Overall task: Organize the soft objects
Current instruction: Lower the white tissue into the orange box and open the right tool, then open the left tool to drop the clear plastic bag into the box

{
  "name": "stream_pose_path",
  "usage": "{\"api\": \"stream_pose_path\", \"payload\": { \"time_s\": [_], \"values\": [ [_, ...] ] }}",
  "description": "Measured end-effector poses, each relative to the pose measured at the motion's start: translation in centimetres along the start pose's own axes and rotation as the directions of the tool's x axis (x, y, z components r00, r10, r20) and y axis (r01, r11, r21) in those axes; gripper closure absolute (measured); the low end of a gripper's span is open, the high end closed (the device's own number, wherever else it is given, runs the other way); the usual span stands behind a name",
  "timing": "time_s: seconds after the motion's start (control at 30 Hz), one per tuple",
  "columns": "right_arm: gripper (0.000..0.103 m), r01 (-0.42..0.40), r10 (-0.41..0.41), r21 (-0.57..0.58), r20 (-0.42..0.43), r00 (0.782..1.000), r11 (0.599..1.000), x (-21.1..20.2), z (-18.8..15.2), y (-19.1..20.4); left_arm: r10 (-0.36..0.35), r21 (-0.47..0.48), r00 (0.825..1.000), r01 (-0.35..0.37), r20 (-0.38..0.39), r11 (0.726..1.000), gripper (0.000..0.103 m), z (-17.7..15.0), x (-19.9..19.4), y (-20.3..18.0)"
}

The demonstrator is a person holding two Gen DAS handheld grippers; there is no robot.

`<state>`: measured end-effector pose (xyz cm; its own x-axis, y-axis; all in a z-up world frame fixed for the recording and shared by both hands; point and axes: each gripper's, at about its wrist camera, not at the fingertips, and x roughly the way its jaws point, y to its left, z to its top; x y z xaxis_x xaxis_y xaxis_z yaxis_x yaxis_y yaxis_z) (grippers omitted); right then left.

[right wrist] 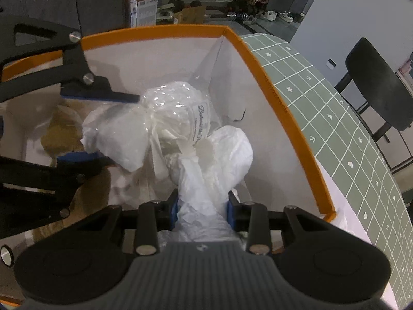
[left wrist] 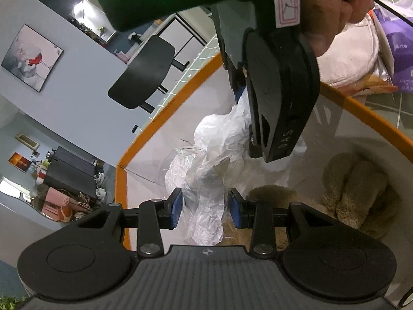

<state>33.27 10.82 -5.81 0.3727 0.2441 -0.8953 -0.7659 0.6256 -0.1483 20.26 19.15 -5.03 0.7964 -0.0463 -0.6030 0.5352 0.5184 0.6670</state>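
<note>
Inside the orange-rimmed box [right wrist: 291,118], two white soft bundles are held: a clear-wrapped bundle [right wrist: 165,113] with unreadable script by the left gripper [left wrist: 205,208], a plain bundle [right wrist: 222,155] by the right gripper [right wrist: 202,211]. "DAS" is read on the right gripper's finger.

Black chair [left wrist: 144,69], pale wall [left wrist: 77,98]

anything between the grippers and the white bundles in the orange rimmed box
Nothing visible. The left gripper is closed on the clear-wrapped bundle, and the right gripper is closed on the white bundle, both already inside the box.
</note>
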Motion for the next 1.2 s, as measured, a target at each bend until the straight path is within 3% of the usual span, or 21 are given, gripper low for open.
{"api": "stream_pose_path", "payload": {
  "time_s": [0.2,0.47,0.6,1.2],
  "values": [
    [0.062,-0.018,0.017,-0.033,-0.02,1.0,0.999,0.5,-0.1,0.4,-0.022,0.03,0.999,0.023,-0.025,0.999,0.057,0.1,0.0,-0.3],
    [0.045,-0.027,0.026,-0.049,-0.012,1.0,0.998,-0.3,-0.3,0.8,0.017,0.061,0.999,-0.015,-0.035,0.998,0.035,0.0,-0.7,-0.2],
    [0.037,-0.012,0.013,-0.047,0.021,1.0,0.999,-1.6,-0.3,0.6,0.061,0.1,0.998,-0.058,-0.027,0.993,0.016,0.2,-1.6,-0.5],
    [0.036,0.043,-0.041,-0.015,0.128,0.991,0.999,-8.7,-1.6,0.3,0.116,0.032,0.993,-0.115,-0.004,0.993,0.015,1.2,-7.2,0.5]
  ]
}}
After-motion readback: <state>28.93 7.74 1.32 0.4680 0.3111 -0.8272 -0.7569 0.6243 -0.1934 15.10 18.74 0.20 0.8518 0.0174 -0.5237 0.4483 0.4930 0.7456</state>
